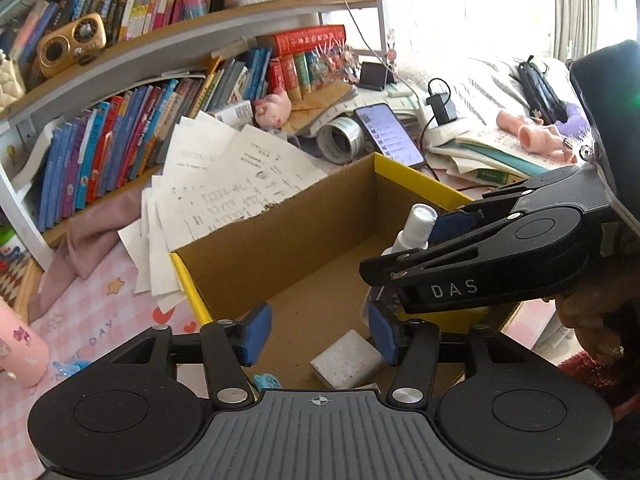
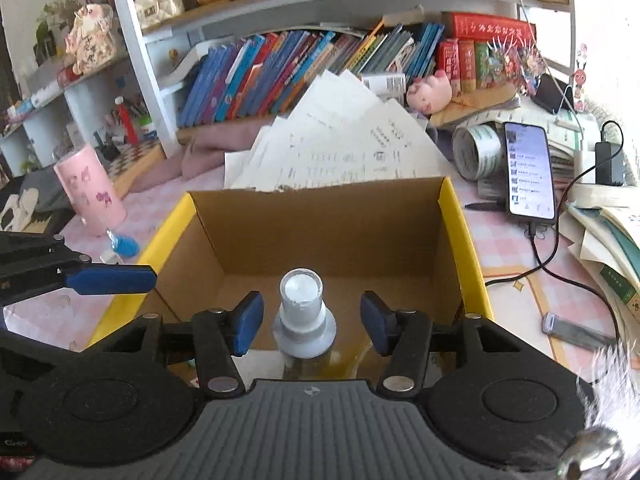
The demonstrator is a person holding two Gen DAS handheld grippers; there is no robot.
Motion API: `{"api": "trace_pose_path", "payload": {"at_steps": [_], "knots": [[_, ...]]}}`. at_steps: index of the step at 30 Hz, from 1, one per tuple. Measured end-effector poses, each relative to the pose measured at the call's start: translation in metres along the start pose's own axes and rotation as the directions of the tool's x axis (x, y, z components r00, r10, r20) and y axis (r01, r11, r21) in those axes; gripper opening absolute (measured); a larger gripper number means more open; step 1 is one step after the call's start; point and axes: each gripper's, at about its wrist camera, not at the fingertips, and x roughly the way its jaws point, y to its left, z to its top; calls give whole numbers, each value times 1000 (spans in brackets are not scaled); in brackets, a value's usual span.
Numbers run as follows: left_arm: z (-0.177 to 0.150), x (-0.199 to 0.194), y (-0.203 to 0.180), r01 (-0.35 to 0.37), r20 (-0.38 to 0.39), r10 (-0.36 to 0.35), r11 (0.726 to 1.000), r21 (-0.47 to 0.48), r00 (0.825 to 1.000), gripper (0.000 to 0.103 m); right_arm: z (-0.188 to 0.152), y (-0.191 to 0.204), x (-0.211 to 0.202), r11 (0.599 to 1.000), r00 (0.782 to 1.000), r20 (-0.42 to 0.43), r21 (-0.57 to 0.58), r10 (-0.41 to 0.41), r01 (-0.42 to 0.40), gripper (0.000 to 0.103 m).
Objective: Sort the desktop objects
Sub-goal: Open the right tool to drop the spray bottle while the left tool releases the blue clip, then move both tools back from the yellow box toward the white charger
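A cardboard box with yellow outer sides (image 1: pixel 280 248) (image 2: pixel 456 224) stands open on the desk. A clear spray bottle with a white cap (image 2: pixel 302 308) (image 1: pixel 412 228) stands upright in the box between my right gripper's fingers. My right gripper (image 2: pixel 310 326) (image 1: pixel 404 276) is open, its pads on either side of the bottle and apart from it. My left gripper (image 1: pixel 318 334) is open and empty over the box's near edge. A small white box (image 1: pixel 346 360) lies on the box floor below it. One left fingertip (image 2: pixel 112 280) shows at the box's left side.
A pink tumbler (image 2: pixel 90 196), a small blue item (image 2: pixel 124 246), loose papers (image 2: pixel 340 148), a phone on a cable (image 2: pixel 528 172), a tape roll (image 2: pixel 476 152), a pink pig toy (image 2: pixel 430 90) and stacked books surround the box. Bookshelves stand behind.
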Motion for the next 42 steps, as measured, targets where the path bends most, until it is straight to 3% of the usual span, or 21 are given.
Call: {"api": "trace_pose_path", "payload": {"at_steps": [4,9,20,30,42], "knots": [[-1,-6,0,-21,24,21,1000,-6,999,68,-1,1,-1,1000,1000,-3,0,-2,2,58],[-7,-10,5,-31,23,32,998,-49,999,73,-3,7,-4,999,1000,-11,-33,-1,1,58],[-22,-20,11,-61,47,66,993,-102,997,86,-9,18,-15,998,999,10,-56,-36,36,70],[-43,-38,29,-23,82,33,991,-129,996,88,-21,41,-33,992,992,32,-37,-123,124,73],[-78,-75,47,63,125,-52,995,-82,991,88,-53,88,-64,968,967,44,19,-252,252,74]]}}
